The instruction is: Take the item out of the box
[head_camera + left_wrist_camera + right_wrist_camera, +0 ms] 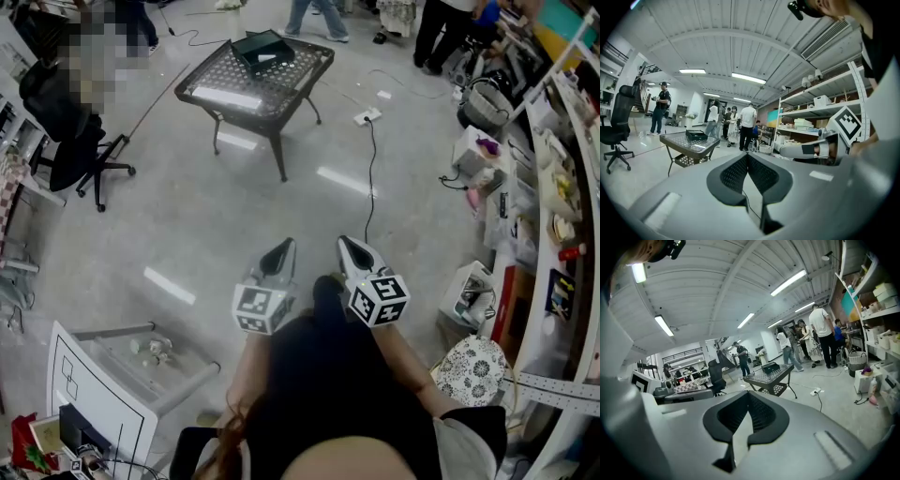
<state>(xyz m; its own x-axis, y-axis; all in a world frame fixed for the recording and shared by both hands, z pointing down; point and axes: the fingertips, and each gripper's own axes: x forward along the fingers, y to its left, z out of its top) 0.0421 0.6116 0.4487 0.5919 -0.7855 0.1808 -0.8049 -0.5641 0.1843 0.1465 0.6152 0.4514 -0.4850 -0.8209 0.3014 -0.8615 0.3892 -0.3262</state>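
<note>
A dark box [262,49] lies on a black mesh table [225,89] several steps ahead across the floor. Both grippers are held side by side close to the person's body, far short of the table. My left gripper [281,247] is shut with nothing between its jaws. My right gripper [349,245] is also shut and empty. The left gripper view has the box [696,134] on the table [689,144] beyond the closed jaw tips [747,156]. In the right gripper view the box [770,367] and table [771,377] stand past its tips [748,394].
A black office chair [80,150] stands at the left. A power strip with a cable [367,117] lies on the floor right of the table. Shelves [562,216] with clutter line the right side. A white rack [103,375] stands at the lower left. Several people are behind the table.
</note>
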